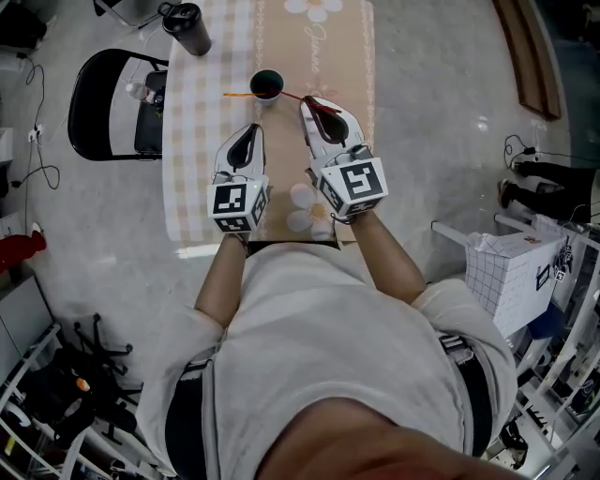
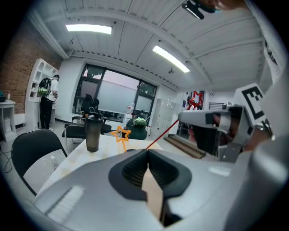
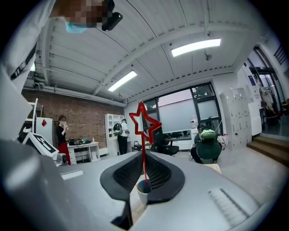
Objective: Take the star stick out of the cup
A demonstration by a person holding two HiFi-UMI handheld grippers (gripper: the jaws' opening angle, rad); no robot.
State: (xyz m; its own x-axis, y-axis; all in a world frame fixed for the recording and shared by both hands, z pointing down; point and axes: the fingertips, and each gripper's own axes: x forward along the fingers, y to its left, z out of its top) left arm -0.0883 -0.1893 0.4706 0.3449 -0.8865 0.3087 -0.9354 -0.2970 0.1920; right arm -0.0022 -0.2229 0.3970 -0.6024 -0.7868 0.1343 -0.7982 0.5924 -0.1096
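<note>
A small cup with a dark teal inside stands on the beige tablecloth. Two star sticks rest in it. The red star stick leans from the cup toward my right gripper, which is shut on its thin stem just beyond the rim. The orange star stick leans out to the left, and its star shows in the left gripper view. My left gripper hovers shut and empty a little short of the cup.
A black tumbler stands at the table's far left corner. A black chair sits beside the table's left edge. A white checked box is on the floor to the right. People stand far off by shelves.
</note>
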